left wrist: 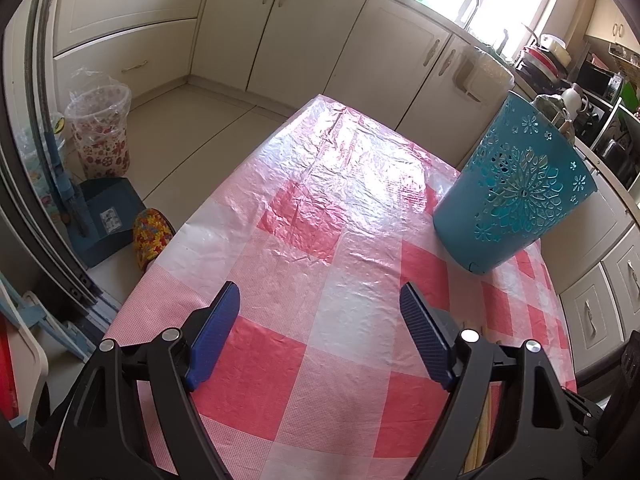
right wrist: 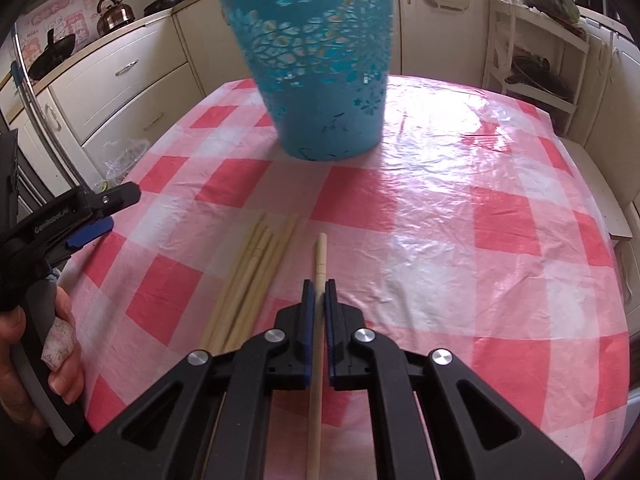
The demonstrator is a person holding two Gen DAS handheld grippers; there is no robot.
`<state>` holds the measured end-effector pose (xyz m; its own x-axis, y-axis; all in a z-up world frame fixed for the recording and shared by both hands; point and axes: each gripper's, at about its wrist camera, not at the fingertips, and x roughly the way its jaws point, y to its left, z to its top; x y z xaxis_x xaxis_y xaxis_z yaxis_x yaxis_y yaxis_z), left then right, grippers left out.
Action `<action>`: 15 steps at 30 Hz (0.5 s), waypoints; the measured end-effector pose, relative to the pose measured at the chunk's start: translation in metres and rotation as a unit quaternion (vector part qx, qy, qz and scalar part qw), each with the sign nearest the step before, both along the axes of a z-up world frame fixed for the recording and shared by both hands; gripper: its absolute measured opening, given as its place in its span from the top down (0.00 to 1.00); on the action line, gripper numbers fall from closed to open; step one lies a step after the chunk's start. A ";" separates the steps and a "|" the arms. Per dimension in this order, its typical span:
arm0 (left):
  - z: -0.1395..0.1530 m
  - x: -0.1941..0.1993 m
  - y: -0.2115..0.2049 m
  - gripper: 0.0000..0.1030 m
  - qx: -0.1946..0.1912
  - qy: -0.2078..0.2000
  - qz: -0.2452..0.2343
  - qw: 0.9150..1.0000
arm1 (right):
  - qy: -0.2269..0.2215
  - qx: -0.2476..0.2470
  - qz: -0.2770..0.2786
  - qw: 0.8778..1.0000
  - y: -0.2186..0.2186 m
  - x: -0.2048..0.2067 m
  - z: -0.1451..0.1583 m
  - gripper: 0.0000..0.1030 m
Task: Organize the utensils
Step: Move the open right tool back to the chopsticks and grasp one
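Note:
A teal perforated holder [right wrist: 320, 64] stands upright on the red-and-white checked table [right wrist: 460, 240]; it also shows in the left wrist view [left wrist: 508, 192] at the right. My right gripper [right wrist: 319, 286] is shut on one pale wooden chopstick [right wrist: 320, 256], whose tip points toward the holder. Several more chopsticks [right wrist: 256, 276] lie in a bundle on the table just left of it. My left gripper [left wrist: 320, 300] is open and empty above the table; it also shows in the right wrist view [right wrist: 100, 216] at the left edge. Chopstick ends [left wrist: 486, 432] show under its right finger.
Cream kitchen cabinets [left wrist: 312, 36] surround the table. On the floor at left are a lined patterned bin [left wrist: 102, 132], a blue dustpan [left wrist: 108, 216] and a slipper [left wrist: 152, 236]. A white shelf rack [right wrist: 536, 64] stands behind the table at the right.

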<state>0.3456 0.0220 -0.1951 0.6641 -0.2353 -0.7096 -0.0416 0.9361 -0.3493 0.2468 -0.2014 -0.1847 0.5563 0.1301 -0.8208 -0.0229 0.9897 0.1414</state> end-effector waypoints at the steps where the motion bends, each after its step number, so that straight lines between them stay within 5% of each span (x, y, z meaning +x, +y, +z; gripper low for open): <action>1: 0.000 0.000 -0.001 0.23 0.003 0.001 -0.001 1.000 | 0.001 0.000 0.000 1.000 -0.003 0.000 0.000 0.94; 9: 0.006 0.000 -0.024 0.20 0.065 0.014 -0.032 0.997 | -0.005 0.023 0.010 1.000 -0.014 -0.004 -0.002 0.94; 15: 0.016 -0.022 -0.053 0.25 0.073 0.024 -0.088 0.993 | -0.007 0.051 0.011 0.999 -0.021 -0.005 -0.003 0.94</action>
<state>0.3240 -0.0305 -0.1791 0.5867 -0.2368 -0.7744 0.1136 0.9709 -0.2108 0.2413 -0.2229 -0.1878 0.5631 0.2248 -0.7952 -0.0464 0.9694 0.2412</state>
